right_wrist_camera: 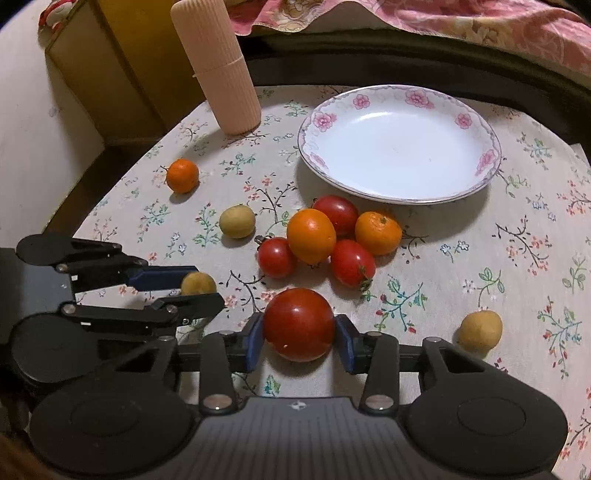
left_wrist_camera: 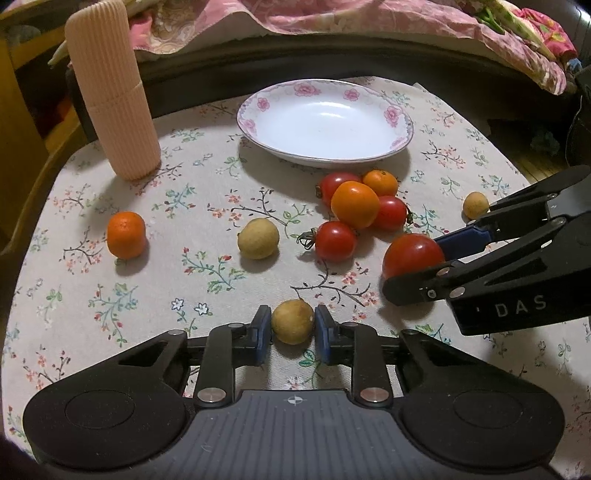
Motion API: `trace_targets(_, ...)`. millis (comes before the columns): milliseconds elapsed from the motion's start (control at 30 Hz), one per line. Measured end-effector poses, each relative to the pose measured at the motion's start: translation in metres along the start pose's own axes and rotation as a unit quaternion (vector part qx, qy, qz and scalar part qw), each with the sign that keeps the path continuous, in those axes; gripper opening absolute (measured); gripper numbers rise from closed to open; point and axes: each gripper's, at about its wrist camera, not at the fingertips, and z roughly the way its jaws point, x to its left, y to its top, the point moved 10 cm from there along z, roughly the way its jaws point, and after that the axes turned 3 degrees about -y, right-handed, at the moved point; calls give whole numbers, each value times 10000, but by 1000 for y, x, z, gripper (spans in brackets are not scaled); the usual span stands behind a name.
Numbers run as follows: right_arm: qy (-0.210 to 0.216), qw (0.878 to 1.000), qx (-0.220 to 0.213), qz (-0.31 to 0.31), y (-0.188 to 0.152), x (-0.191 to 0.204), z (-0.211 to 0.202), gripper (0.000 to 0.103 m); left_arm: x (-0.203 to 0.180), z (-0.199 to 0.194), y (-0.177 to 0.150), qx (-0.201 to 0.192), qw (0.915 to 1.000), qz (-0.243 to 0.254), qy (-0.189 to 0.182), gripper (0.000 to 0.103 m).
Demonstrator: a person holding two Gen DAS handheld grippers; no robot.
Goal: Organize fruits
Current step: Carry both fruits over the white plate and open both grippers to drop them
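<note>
My left gripper is shut on a small yellow-brown fruit just above the cloth; this gripper also shows in the right wrist view. My right gripper is shut on a large red tomato; gripper and tomato also show in the left wrist view. A cluster of red tomatoes and orange fruits lies in front of the empty white floral plate. A lone orange and two more yellow-brown fruits lie on the cloth.
A tall ribbed pink cylinder stands at the back left of the floral tablecloth. A dark curved edge and pink fabric lie behind the table. A yellow wooden cabinet stands at the left.
</note>
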Motion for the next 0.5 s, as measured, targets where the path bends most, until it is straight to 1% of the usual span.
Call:
trace_targets(333, 15, 10000, 22, 51, -1, 0, -1, 43, -2, -2, -3, -15, 9999, 91, 47, 33)
trace_targets(500, 32, 9999, 28, 98, -1, 0, -1, 43, -1, -3, -2, 16, 10000, 43, -5, 31)
